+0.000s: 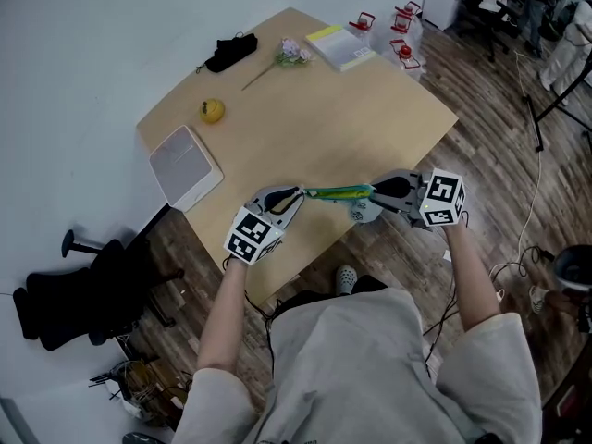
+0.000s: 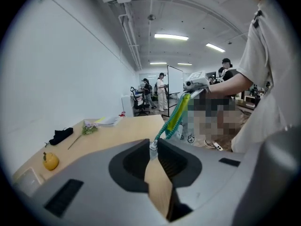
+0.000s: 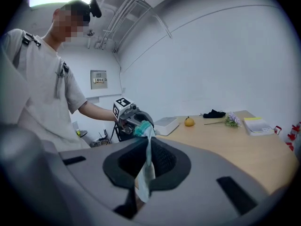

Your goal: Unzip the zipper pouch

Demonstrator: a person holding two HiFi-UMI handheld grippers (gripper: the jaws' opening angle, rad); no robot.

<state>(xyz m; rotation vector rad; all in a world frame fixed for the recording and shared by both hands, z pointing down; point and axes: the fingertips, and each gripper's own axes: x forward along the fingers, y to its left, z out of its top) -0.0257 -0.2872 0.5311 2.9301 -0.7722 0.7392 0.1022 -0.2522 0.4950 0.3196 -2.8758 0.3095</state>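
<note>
Wooden table, zipper pouch taut between left tool pinching pull, right tool clamping its end

At centre frame my left hand-held gripper pinches the silver zipper pull; the pouch stretches toward the upper right. A lemon sits on the bench, lower left.

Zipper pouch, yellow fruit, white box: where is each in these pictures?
zipper pouch [image 1: 338, 192], head view, on its stretched green zipper edge.
yellow fruit [image 1: 212, 111], head view, on the middle of the fruit.
white box [image 1: 185, 166], head view, on the middle of its top face.
</note>
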